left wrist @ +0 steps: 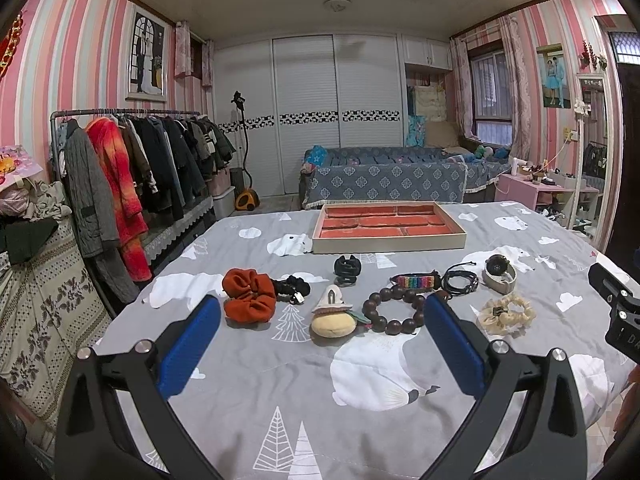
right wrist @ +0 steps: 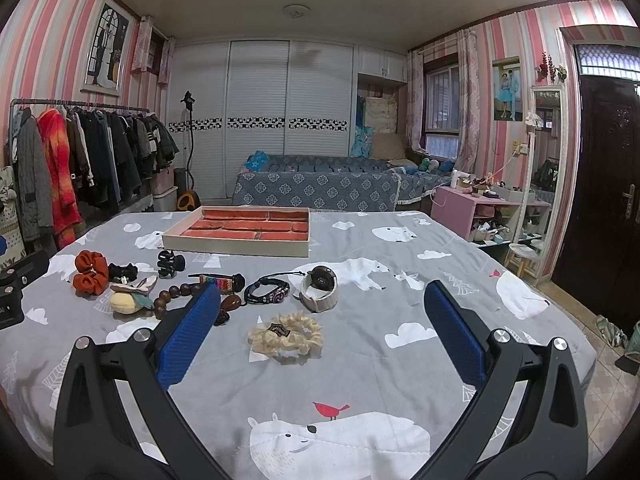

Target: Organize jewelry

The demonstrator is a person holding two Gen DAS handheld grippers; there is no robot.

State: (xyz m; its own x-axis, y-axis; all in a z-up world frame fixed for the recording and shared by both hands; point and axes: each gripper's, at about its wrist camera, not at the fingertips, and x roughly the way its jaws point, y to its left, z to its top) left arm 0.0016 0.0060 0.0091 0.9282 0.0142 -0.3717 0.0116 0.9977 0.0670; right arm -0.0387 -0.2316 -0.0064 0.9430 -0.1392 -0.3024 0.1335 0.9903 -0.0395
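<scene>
A compartmented tray (left wrist: 390,242) (right wrist: 236,246) with a red lining lies at the far side of the bed. Nearer lie an orange scrunchie (left wrist: 250,296) (right wrist: 90,274), a black hair tie (left wrist: 292,286), a black claw clip (left wrist: 347,269) (right wrist: 170,263), a plush clip (left wrist: 334,318) (right wrist: 128,298), a wooden bead bracelet (left wrist: 394,308) (right wrist: 176,296), a rainbow bracelet (left wrist: 414,281) (right wrist: 220,282), black cord bracelets (left wrist: 460,278) (right wrist: 267,290), a watch (left wrist: 499,274) (right wrist: 319,286) and a cream scrunchie (left wrist: 506,314) (right wrist: 286,338). My left gripper (left wrist: 322,316) is open above the plush clip and beads. My right gripper (right wrist: 322,308) is open just beyond the cream scrunchie.
The bed carries a grey polar-bear sheet (left wrist: 280,380) (right wrist: 380,380). A clothes rack (left wrist: 132,168) stands to the left, a covered sofa (left wrist: 384,180) behind, a pink shelf (right wrist: 480,208) and a mirror to the right. The other gripper's black body (left wrist: 618,304) (right wrist: 16,288) shows at each frame's edge.
</scene>
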